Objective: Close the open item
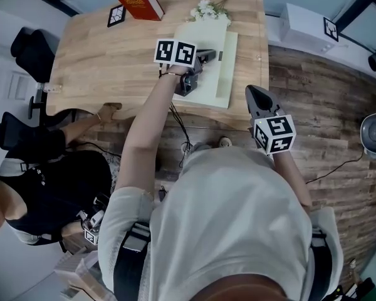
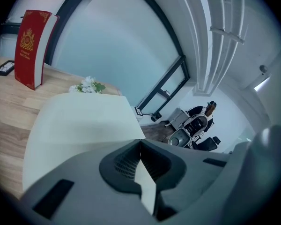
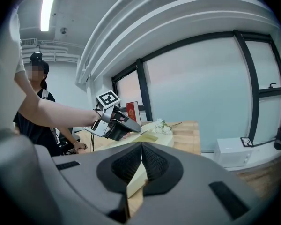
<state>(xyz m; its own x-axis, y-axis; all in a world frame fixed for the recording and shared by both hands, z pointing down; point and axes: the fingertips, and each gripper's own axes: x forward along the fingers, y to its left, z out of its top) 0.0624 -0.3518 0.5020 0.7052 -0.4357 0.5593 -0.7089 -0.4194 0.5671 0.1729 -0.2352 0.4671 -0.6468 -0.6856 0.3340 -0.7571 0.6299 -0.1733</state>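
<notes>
A pale cream box (image 1: 203,83) lies on the wooden table (image 1: 94,61), its lid (image 2: 79,125) slanting a little above the base. My left gripper (image 1: 207,56) is over the lid with its jaws closed together and nothing between them; contact with the lid cannot be told. The left gripper view shows the left gripper (image 2: 140,142) with the cream lid spread just ahead of it. My right gripper (image 1: 252,93) hangs off the table's front right corner, shut and empty. From the right gripper (image 3: 142,144) I look toward the left gripper (image 3: 126,123) and the box (image 3: 154,137).
A red book (image 1: 138,0) stands at the table's far edge beside a marker tile (image 1: 116,15). White flowers (image 1: 208,9) lie behind the box. A white box (image 1: 304,27) sits on the floor to the right. A seated person (image 1: 44,187) is at the left.
</notes>
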